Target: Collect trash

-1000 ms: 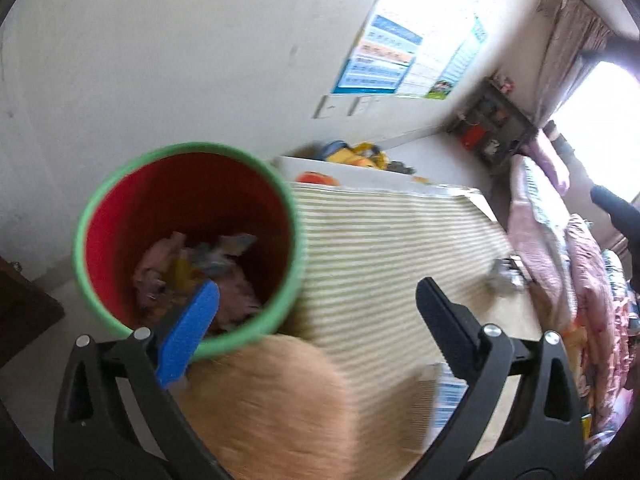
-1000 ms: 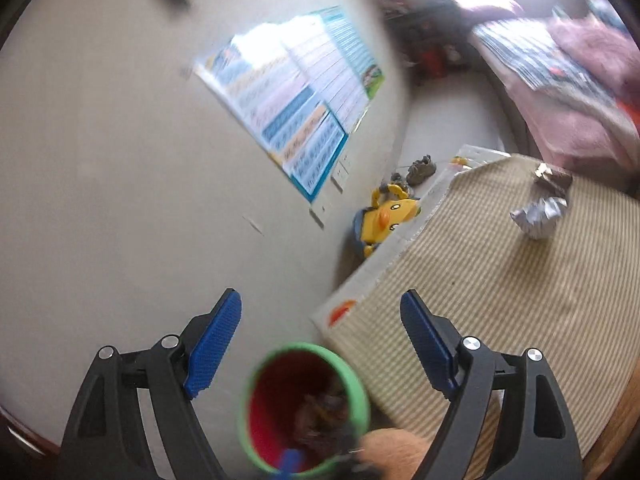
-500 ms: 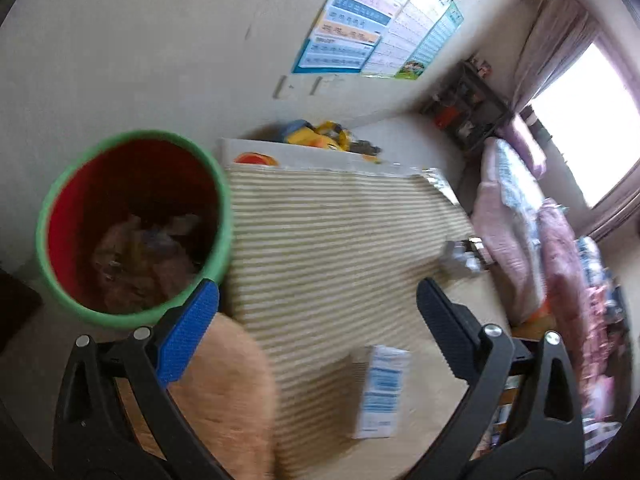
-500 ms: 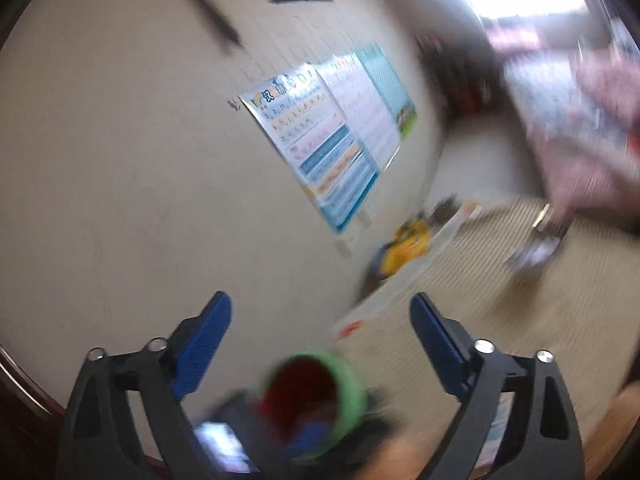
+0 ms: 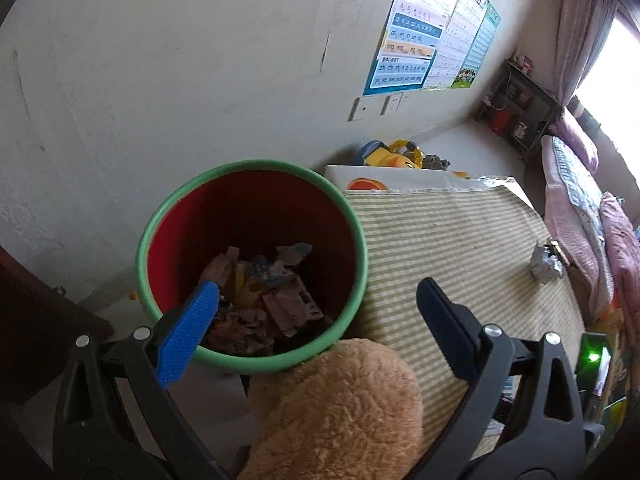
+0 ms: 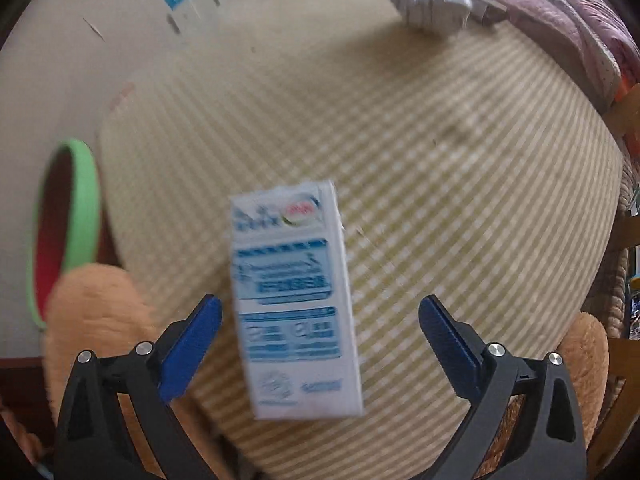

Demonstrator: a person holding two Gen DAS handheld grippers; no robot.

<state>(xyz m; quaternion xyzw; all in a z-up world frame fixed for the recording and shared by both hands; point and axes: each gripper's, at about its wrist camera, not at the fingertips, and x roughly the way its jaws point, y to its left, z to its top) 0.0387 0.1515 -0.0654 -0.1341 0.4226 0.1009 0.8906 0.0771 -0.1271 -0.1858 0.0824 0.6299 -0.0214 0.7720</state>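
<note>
The right gripper (image 6: 320,320) points steeply down over the striped mat (image 6: 460,160), its blue pads spread wide. A white and blue carton (image 6: 292,300) lies flat on the mat between them, nearer the left pad, and neither pad touches it. A tan plush (image 6: 96,312) lies at the mat's near left edge, and a second plush patch shows at the near right. At far left the bin (image 6: 84,200) stands beside the mat, showing a green rim and a red inside. A crumpled foil ball (image 6: 428,0) sits at the mat's far end, well apart from the carton.

The left gripper (image 5: 316,308) hangs wide open and holds nothing, its left pad over the near rim of the bin (image 5: 352,220), which is part full of crumpled wrappers (image 5: 264,292). The plush (image 5: 340,412) lies just below it. The foil ball (image 5: 544,266) rests on the mat's right side. Beyond the mat a yellow toy (image 5: 396,154) lies by the wall, under a poster (image 5: 412,56).
</note>
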